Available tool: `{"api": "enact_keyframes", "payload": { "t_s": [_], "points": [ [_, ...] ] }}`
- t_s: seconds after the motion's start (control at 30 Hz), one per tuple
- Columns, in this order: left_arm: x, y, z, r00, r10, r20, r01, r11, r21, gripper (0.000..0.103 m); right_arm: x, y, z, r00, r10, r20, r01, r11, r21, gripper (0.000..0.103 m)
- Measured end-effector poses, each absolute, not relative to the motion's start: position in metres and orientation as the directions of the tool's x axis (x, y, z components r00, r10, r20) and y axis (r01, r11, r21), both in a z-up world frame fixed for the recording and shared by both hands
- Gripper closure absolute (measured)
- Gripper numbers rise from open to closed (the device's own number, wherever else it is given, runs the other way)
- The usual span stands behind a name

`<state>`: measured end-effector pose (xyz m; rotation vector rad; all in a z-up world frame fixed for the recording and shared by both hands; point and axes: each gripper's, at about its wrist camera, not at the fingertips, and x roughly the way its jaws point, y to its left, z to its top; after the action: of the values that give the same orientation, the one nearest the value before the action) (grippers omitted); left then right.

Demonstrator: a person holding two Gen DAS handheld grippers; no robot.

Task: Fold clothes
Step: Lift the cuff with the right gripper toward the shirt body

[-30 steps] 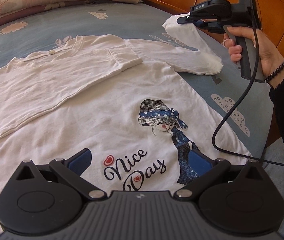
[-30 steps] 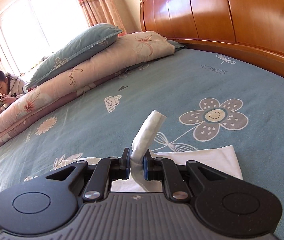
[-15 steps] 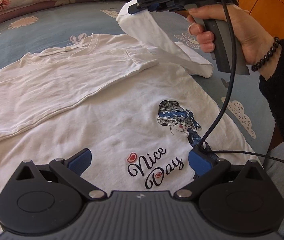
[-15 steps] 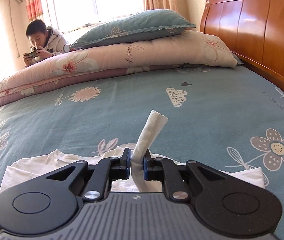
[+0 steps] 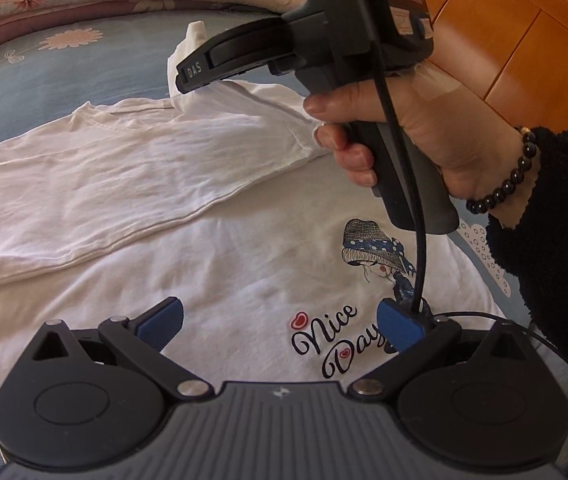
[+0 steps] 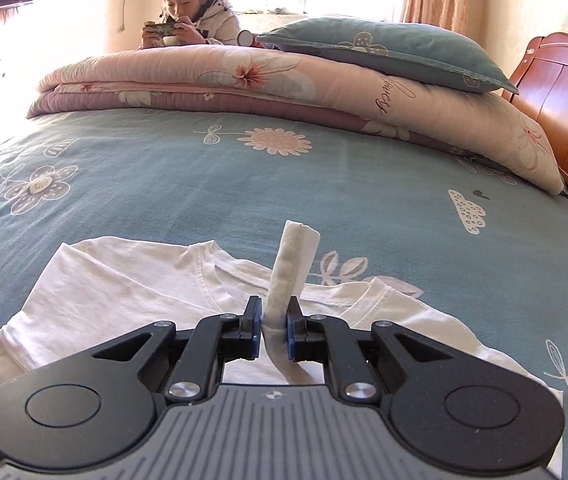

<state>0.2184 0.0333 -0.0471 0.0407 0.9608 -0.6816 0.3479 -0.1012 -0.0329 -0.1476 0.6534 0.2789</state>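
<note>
**Right jaws carrying sleeve across the shirt; left jaws idle, spread**

Change vs a second ago: the right gripper [image 6: 275, 322] has swung from the headboard side to over the shirt's neckline. Its view used to face the orange wooden headboard [image 6: 564, 92]; now it faces the window and the person lying at the far side of the bed [image 6: 192, 16]. In the left view the right hand [image 5: 416, 132] went from small at upper right to large and close, blocking the upper centre. Sleeve grip unchanged. Left view shifted slightly; print sits further right.

State now:
- White cotton T-shirt with "Nice Day" girl print [image 5: 244, 264] lies flat on the teal floral bedsheet [image 6: 244, 192], far side already folded over the body, crinkled, ribbed neckline visible.
- Right jaws pinch the bunched white sleeve [image 6: 290, 264]; a rolled tuft sticks up past the blue pads, and the fabric hangs slack behind.
- Left gripper [image 5: 280, 326] jaws spread wide, nothing between them, over the lower shirt near the print.
- Black cable [image 5: 408, 200] drops from the right handle to just beside the left gripper's right pad.
- Black beaded bracelet [image 5: 512, 176], fuzzy black cuff.
- Pink floral quilt [image 6: 284, 80], folded, with the teal pillow [image 6: 384, 48] on it.
</note>
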Motion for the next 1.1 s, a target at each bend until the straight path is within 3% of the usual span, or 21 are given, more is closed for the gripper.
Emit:
{"api": "enact_keyframes", "payload": {
  "t_s": [0.43,1.1],
  "points": [
    [0.221,0.045,-0.050,0.391,-0.503,-0.771,0.535,0.806,-0.254,0.001,0.345,-0.038,-0.045,0.676,0.335,-0.656,-0.493,0.868,-0.066,0.089],
    [0.219,0.054,-0.051,0.399,-0.478,-0.782,0.517,0.822,-0.238,0.001,0.344,0.007,-0.071,0.571,0.433,-0.697,-0.612,0.790,-0.011,0.089]
  ]
}}
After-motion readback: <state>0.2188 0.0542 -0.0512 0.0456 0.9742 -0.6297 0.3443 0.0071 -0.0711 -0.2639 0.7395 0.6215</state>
